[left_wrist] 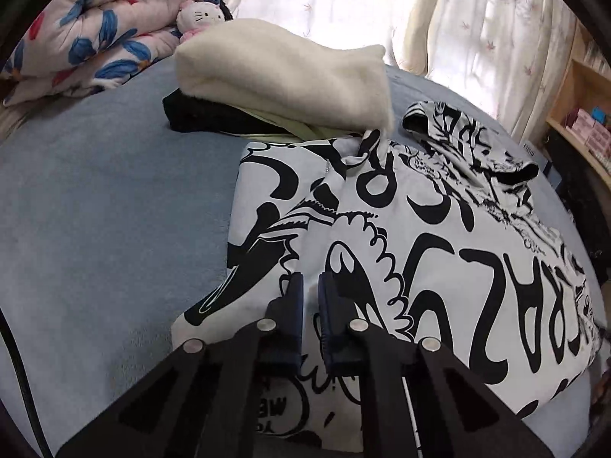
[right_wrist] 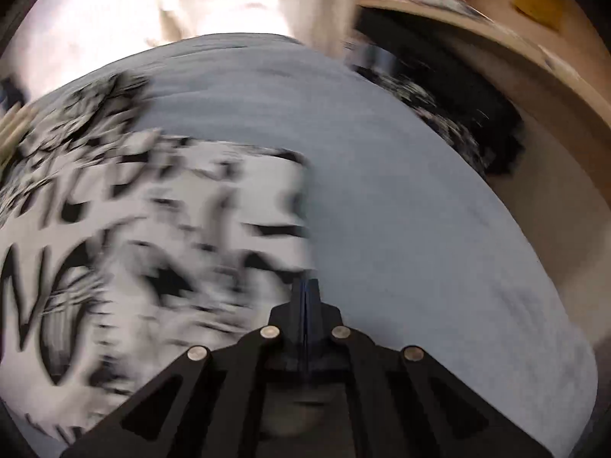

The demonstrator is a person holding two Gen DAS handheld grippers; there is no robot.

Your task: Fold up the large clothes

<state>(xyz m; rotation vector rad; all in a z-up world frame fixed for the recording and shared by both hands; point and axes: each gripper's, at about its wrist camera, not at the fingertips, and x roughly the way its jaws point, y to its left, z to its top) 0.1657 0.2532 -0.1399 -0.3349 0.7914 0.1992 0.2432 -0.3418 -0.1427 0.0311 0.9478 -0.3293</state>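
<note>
The printed hoodie [left_wrist: 401,229] lies spread on the blue bed [left_wrist: 95,210], its sleeve folded across near the far edge, just beside a cream fleece [left_wrist: 282,72] stacked on a black garment [left_wrist: 198,114]. The left tongs [left_wrist: 311,278] hover low over the hoodie's near part, slightly parted, gripping nothing. The right tongs [right_wrist: 305,286] are pressed together at the hoodie's [right_wrist: 114,248] blurred edge; whether cloth is pinched I cannot tell.
</note>
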